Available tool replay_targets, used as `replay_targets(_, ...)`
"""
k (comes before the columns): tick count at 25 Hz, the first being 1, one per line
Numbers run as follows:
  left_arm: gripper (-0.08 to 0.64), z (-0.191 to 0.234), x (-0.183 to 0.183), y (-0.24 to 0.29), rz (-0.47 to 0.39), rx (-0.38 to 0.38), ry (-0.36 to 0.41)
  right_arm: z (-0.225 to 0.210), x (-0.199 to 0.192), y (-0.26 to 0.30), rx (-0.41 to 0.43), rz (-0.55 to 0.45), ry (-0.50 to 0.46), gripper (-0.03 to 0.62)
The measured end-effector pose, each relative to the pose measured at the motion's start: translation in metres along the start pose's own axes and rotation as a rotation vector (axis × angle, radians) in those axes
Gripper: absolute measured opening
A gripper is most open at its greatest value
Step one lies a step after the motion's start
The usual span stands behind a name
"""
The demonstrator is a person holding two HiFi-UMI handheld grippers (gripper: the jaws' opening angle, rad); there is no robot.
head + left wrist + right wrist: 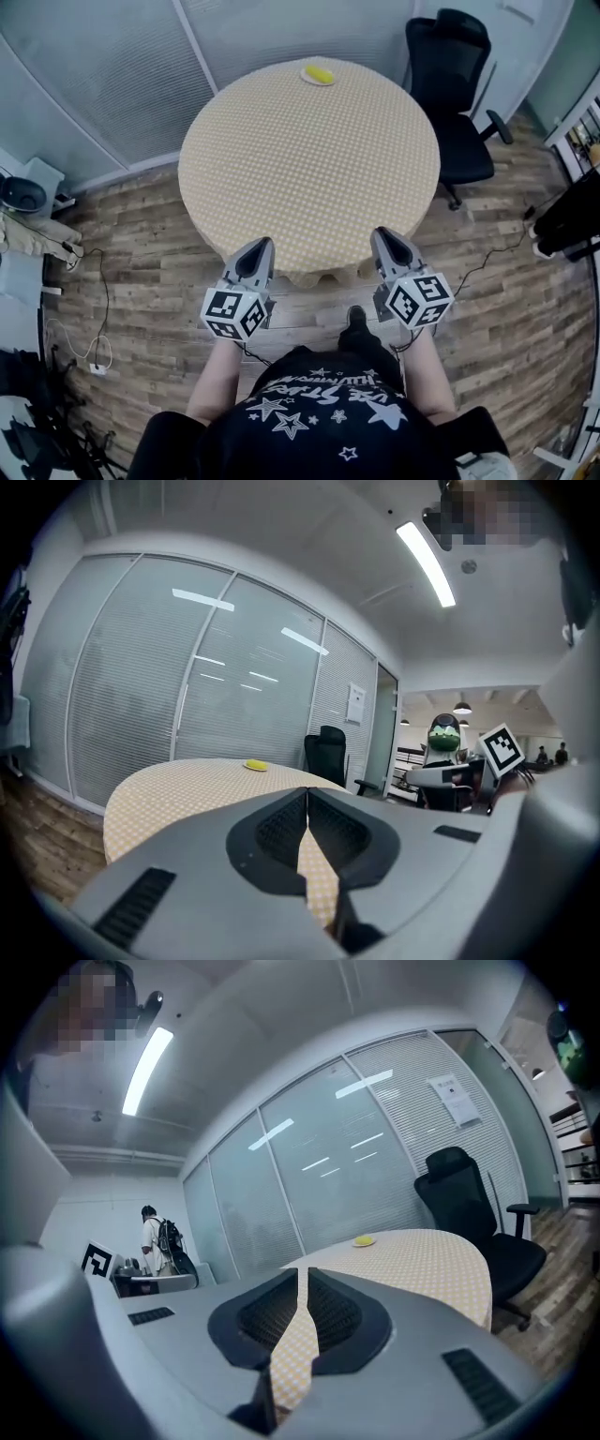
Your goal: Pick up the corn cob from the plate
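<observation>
A yellow corn cob (pixel 319 74) lies on a small pale plate (pixel 307 79) at the far edge of a round table (pixel 309 159) covered in a yellow checked cloth. Both grippers hover at the table's near edge, far from the cob. My left gripper (pixel 263 242) and my right gripper (pixel 381 232) point toward the table, side by side. In the left gripper view the fingertips meet with nothing between them (pixel 307 791), and the cob (pixel 256 765) is small in the distance. The right gripper (pixel 302 1271) is likewise shut and empty, with the cob (pixel 364 1239) far ahead.
A black office chair (pixel 459 84) stands at the table's far right. A glass wall with blinds (pixel 112 66) runs behind the table. Cables (pixel 98 352) and gear lie on the wooden floor at the left. A person with a backpack (pixel 159 1241) stands far off.
</observation>
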State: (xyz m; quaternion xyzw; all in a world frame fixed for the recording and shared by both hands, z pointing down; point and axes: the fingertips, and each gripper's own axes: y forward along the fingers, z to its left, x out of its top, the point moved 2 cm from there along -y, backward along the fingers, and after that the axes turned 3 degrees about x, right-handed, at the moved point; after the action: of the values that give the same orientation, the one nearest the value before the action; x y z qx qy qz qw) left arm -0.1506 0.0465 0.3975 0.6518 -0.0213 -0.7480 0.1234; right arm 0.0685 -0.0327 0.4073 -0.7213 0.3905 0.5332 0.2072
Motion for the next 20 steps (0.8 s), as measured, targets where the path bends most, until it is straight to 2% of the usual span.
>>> replay_targets(5, 0.011, -0.023, 0.02, 0.048, -0.039, 0.061, 0.011, -0.064, 0.029, 0.019, 0.045, 0.005, -0.014, 0.038)
replay_targets(9, 0.011, -0.029, 0.024, 0.077, -0.038, 0.118, -0.002, -0.103, 0.043, 0.033, 0.072, 0.022, -0.001, 0.038)
replay_targets(13, 0.011, -0.029, 0.022, 0.098, -0.025, 0.175, -0.002, -0.125, 0.045, 0.052, 0.116, 0.06, 0.002, 0.038)
replay_targets(17, 0.011, -0.022, 0.022, 0.116, -0.011, 0.171, -0.003, -0.136, 0.044, 0.078, 0.129, 0.084, 0.022, 0.038)
replay_targets(20, 0.011, 0.0, 0.031, 0.128, -0.027, 0.174, 0.003, -0.134, 0.049, 0.108, 0.136, 0.09, 0.013, 0.038)
